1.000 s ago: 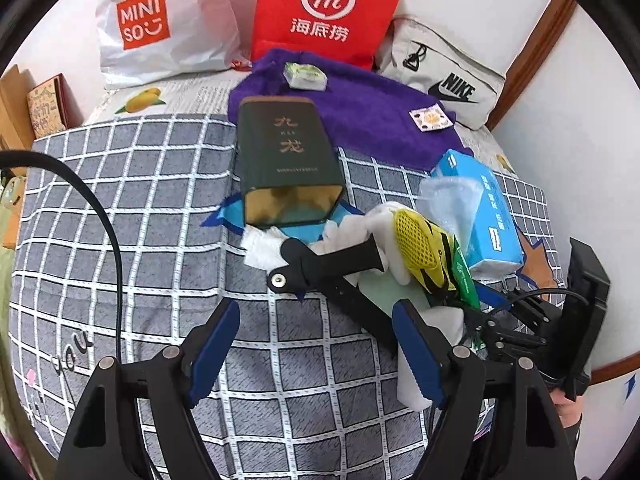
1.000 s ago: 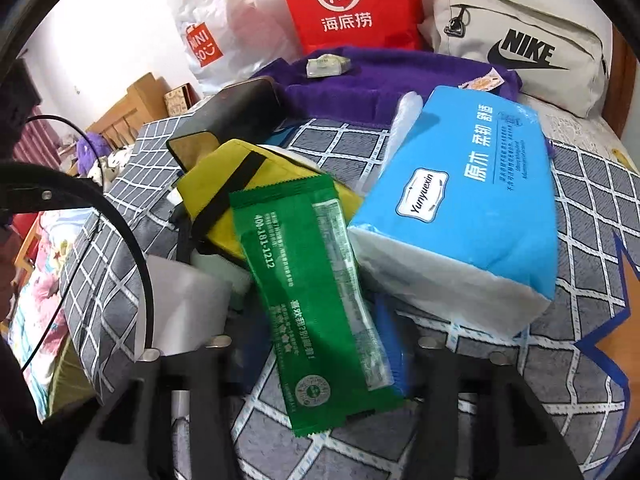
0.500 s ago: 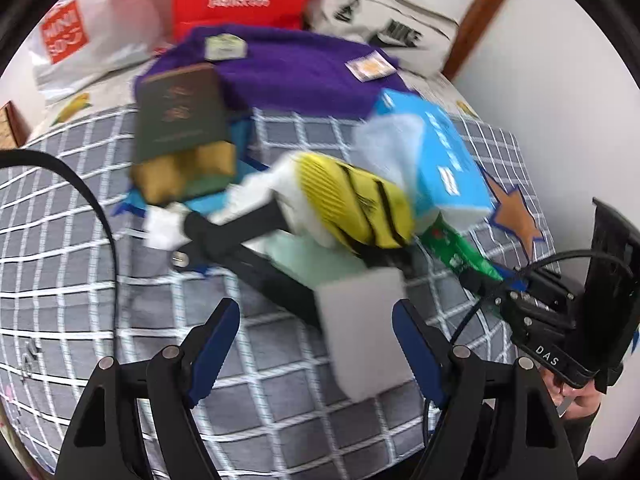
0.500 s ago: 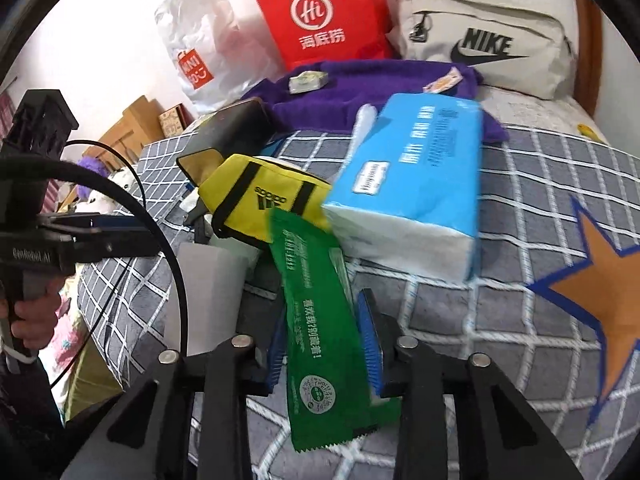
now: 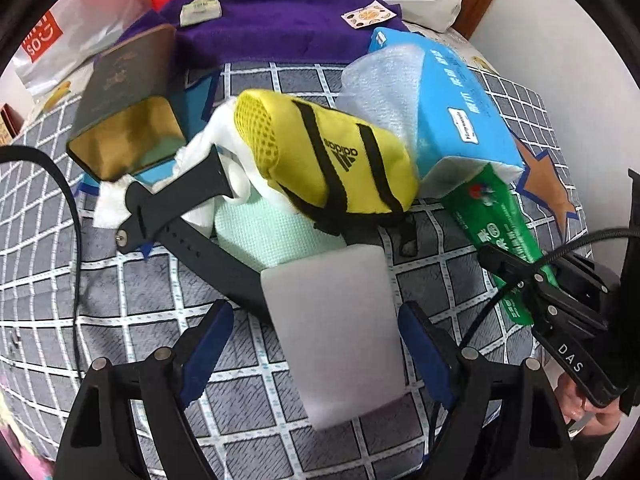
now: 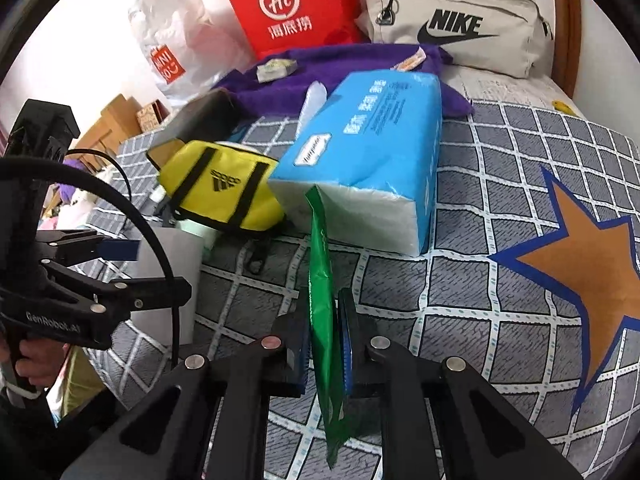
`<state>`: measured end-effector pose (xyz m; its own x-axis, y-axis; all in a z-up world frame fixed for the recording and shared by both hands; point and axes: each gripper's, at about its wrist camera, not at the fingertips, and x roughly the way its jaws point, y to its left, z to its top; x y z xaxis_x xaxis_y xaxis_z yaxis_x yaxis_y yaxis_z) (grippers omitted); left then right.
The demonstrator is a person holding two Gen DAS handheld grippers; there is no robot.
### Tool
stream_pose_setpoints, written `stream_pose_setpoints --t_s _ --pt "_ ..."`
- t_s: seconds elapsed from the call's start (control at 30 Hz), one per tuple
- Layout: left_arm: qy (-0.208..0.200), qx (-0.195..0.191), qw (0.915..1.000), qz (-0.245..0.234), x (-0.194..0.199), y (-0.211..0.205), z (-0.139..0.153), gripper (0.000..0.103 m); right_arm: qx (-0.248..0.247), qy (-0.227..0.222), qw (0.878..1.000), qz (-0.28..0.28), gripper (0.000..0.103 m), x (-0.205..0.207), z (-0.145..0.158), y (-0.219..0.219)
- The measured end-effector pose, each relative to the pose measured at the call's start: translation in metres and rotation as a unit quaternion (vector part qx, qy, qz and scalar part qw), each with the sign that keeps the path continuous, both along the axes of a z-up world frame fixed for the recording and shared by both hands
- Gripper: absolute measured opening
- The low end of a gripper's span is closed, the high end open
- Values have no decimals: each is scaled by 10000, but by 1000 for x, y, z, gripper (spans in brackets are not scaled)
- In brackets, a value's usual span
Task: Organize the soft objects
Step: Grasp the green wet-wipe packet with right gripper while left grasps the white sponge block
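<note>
Nearest the right wrist camera, the right gripper (image 6: 326, 354) was closing on a green sachet (image 6: 323, 300), its blue pads pressed to the flat faces. The packet stood on edge between them, its far tip against the foot of the blue tissue pack (image 6: 372, 168). Pinching near one end probably made sense: the film is thin and floppy, and an edge-on grip keeps it from folding. In the left wrist view the same sachet (image 5: 496, 236) ran from under the tissue pack (image 5: 452, 108) to that gripper (image 5: 524, 284).

The left gripper (image 5: 316, 354) hung over a white foam block (image 5: 340, 336), its jaws opening and wide apart. The block lay between the pads without either visibly touching it, so I judged this a straddle before a grasp, not a hold. One corner of the block overlapped a dark strap (image 5: 188, 216).

Just beyond sat the pile on the checked bedspread (image 5: 120, 292): a yellow pouch (image 5: 332, 164) leaning on white cloth (image 5: 216, 148) and a pale green sheet (image 5: 264, 232), with a dark tin (image 5: 124, 108) tipped on its side behind. Everything was heaped and overlapping, so sorting looked barely begun.

Farther back lay a purple towel (image 6: 344, 72) carrying two small packets. Against the wall stood a red bag (image 6: 292, 8), a white shopping bag (image 6: 176, 48) and a beige pouch (image 6: 456, 24).
</note>
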<state>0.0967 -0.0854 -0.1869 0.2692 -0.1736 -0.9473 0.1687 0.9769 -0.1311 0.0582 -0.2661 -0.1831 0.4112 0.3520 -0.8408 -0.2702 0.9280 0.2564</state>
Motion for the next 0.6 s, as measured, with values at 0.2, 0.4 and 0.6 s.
stream_pose_setpoints --t_s 0.2,0.4,0.6 --pt "-155 -284 9995 -5 -1 13 9 56 104 -90 9999 -78 7 -6 11 -7" --pt "-405 -502 9979 -14 -7 26 27 56 341 -254 9991 -60 7 -8 32 -9" --pt "-746 -595 9954 36 -11 52 52 55 322 -347 9989 -4 7 -10 49 -1"
